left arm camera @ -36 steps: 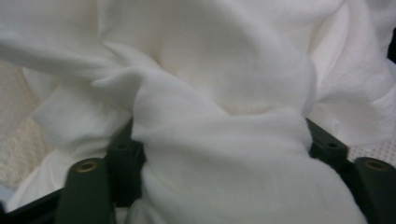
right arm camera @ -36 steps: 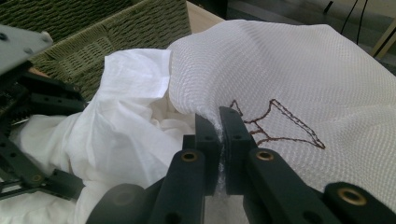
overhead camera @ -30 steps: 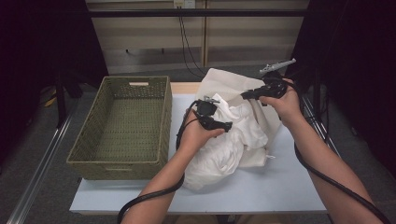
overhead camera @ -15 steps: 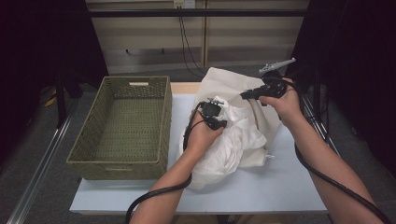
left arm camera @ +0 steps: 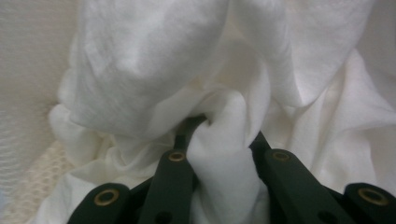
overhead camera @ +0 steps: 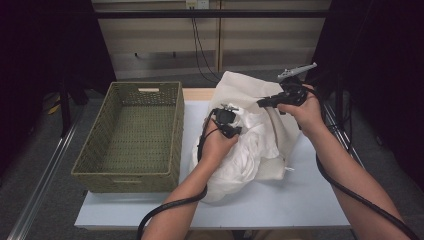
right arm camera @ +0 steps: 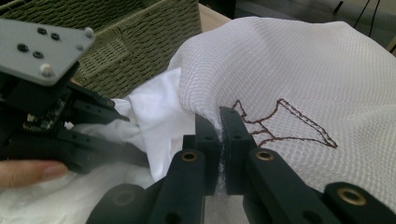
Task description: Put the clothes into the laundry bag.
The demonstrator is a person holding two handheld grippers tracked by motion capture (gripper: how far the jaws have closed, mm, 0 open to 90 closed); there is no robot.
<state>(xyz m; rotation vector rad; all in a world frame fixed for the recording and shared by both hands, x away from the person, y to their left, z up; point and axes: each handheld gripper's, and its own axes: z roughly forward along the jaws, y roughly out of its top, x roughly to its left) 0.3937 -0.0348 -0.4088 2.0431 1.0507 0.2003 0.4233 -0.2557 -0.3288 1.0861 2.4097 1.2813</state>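
Left tool point(left arm camera: 219, 140) pinching a bunched fold of white garment point(left arm camera: 154, 70), jaws partly buried in the cloth. In the high view the left tool point(overhead camera: 227, 122) sits on top of the white garment point(overhead camera: 235, 160), which spills out of the mesh laundry bag point(overhead camera: 240, 87) toward the front of the tabletop point(overhead camera: 300, 200).

Right tool point(right arm camera: 219, 126) pressed together on the edge of the mesh laundry bag point(right arm camera: 303, 70), jaws nearly touching with the mesh rim between them, just beside a brown stitched outline point(right arm camera: 285, 121). In the high view the right tool point(overhead camera: 280, 97) holds the bag's opening up at the right rear of the pile; grey plate on top of it.

Right gripper view also shows the left tool point(right arm camera: 56, 107) at left, and a fingertip point(right arm camera: 28, 172) low left.

Woven green basket point(overhead camera: 130, 135) left of the bag, close beside it, on the tabletop's left part; nothing visible inside. Cables trail from both tools toward the bottom edge.
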